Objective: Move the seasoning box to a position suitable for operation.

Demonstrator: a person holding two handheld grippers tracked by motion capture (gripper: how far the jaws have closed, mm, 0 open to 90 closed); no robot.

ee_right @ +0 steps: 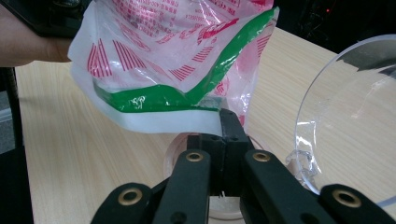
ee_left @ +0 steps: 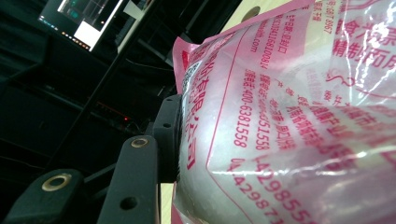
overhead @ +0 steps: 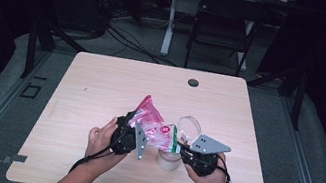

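Note:
A clear plastic bag (overhead: 153,120) with pink print, a green seal strip (ee_right: 187,95) and white contents hangs just above the table between my two grippers. My left gripper (overhead: 137,123) is shut on the bag's full pink end (ee_left: 289,121), and its left finger (ee_left: 166,133) presses into the side. My right gripper (ee_right: 229,119) is shut on the bag's edge at the green strip; in the high view this gripper (overhead: 181,148) sits at the bag's right. A round translucent jar (overhead: 168,161) stands under the bag's right end, its rim (ee_right: 172,158) just behind my right jaws.
A clear round lid or container (overhead: 189,125) stands right of the bag, close to my right gripper (ee_right: 348,116). A black grommet (overhead: 193,82) sits near the table's far edge. Beyond the table (overhead: 102,81) are a folding chair (overhead: 225,26) and floor cables.

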